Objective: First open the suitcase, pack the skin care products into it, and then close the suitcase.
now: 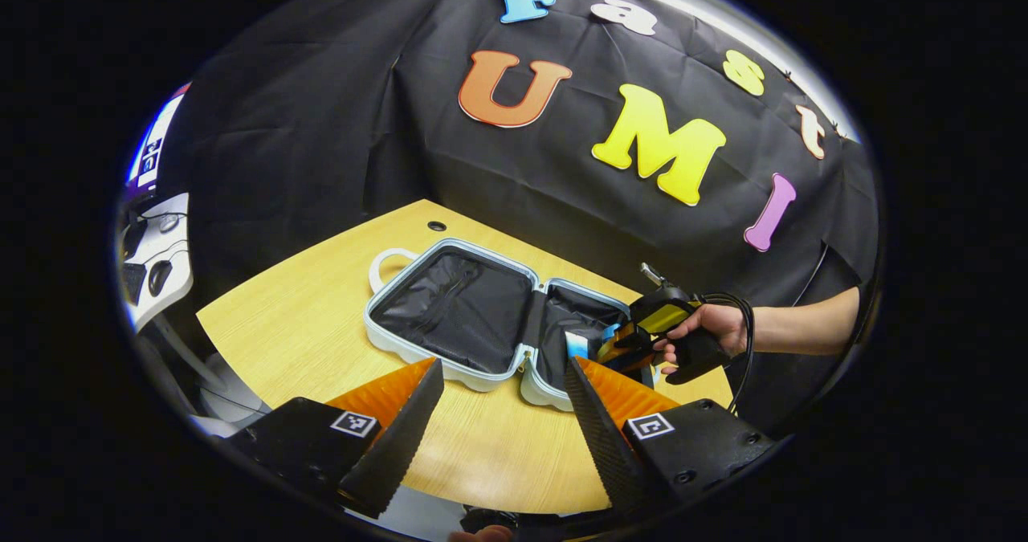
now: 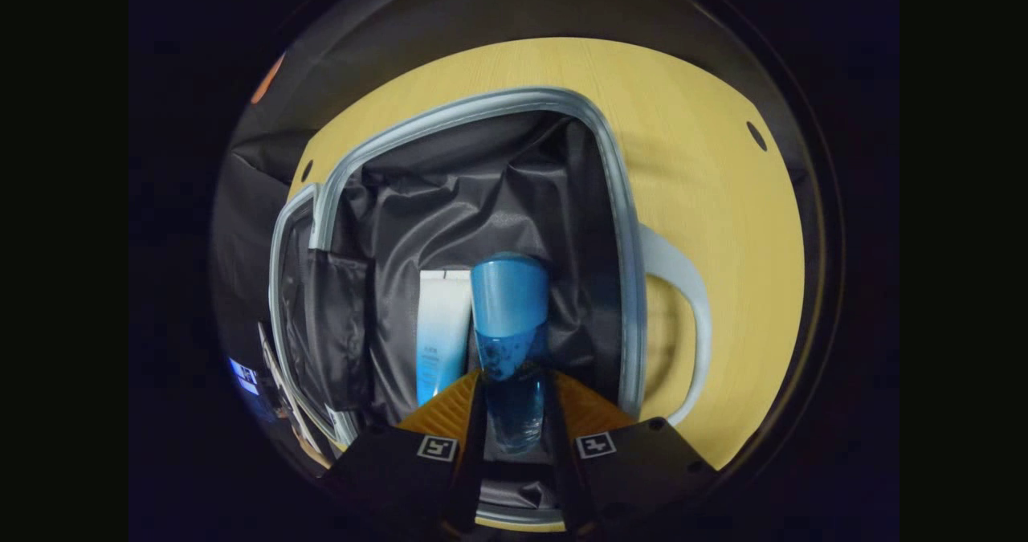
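A pale suitcase (image 1: 385, 341) lies open flat on the wooden table (image 1: 297, 317), both halves lined with dark cloth. My left gripper (image 1: 502, 373) hangs open above the table just in front of it, holding nothing. My right gripper (image 2: 512, 381) is shut on a blue bottle (image 2: 509, 301) and holds it inside one half of the suitcase (image 2: 482, 108). Beside the bottle, a white and blue tube (image 2: 442, 329) lies on the lining. In the left gripper view a hand holds the right gripper (image 1: 622, 341) over the suitcase's right half.
The suitcase's pale handle (image 2: 683, 317) sticks out over the table (image 2: 707, 181). A cable hole (image 1: 436, 226) sits in the tabletop behind the suitcase. A white desk with dark devices (image 1: 161, 261) stands off to the far left. The black cloth wall closes off the back.
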`<state>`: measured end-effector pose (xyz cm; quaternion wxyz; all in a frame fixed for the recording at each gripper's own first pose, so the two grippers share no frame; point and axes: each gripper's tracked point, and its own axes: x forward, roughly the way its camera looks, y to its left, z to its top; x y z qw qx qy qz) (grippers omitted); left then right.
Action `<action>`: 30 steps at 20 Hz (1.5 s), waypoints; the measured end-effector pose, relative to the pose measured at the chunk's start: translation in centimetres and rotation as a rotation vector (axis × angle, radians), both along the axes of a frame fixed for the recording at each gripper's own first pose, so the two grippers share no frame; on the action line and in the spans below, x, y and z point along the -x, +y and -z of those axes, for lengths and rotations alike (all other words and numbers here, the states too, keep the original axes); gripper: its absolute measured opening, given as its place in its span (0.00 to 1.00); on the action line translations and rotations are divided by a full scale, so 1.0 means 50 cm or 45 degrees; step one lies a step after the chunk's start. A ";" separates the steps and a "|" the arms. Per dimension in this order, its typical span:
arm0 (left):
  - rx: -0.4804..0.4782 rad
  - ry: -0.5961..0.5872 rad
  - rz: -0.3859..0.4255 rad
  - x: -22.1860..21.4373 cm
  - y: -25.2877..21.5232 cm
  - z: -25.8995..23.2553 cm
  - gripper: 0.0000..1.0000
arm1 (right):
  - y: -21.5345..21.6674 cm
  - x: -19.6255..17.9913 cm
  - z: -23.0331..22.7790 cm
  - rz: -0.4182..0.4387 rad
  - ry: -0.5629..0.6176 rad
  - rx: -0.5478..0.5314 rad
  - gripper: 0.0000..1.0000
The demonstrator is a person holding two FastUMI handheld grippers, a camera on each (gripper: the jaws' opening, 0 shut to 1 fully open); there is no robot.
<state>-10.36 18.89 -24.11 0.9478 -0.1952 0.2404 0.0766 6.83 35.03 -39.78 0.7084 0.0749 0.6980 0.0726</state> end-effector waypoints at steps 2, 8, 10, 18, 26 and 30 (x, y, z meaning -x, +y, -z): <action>0.001 0.013 -0.001 -0.002 0.000 0.003 0.98 | 0.005 0.002 -0.015 -0.008 -0.016 -0.017 0.40; -0.040 -0.014 0.010 -0.026 0.040 0.007 0.98 | -0.022 0.009 -0.087 -0.099 -0.209 -0.054 0.58; -0.014 -0.048 0.023 -0.042 0.056 0.006 0.97 | -0.042 0.017 -0.135 -0.175 -0.334 -0.047 0.63; 0.113 -0.092 -0.106 -0.158 0.252 0.077 0.98 | -0.159 0.036 -0.373 -0.394 -0.920 -0.006 0.76; 0.254 0.022 -0.145 -0.299 0.418 0.206 0.96 | -0.293 0.095 -0.449 -0.387 -1.106 0.100 0.75; 0.276 0.200 -0.125 -0.353 0.453 0.310 0.91 | -0.393 0.104 -0.420 -0.274 -1.026 0.205 0.73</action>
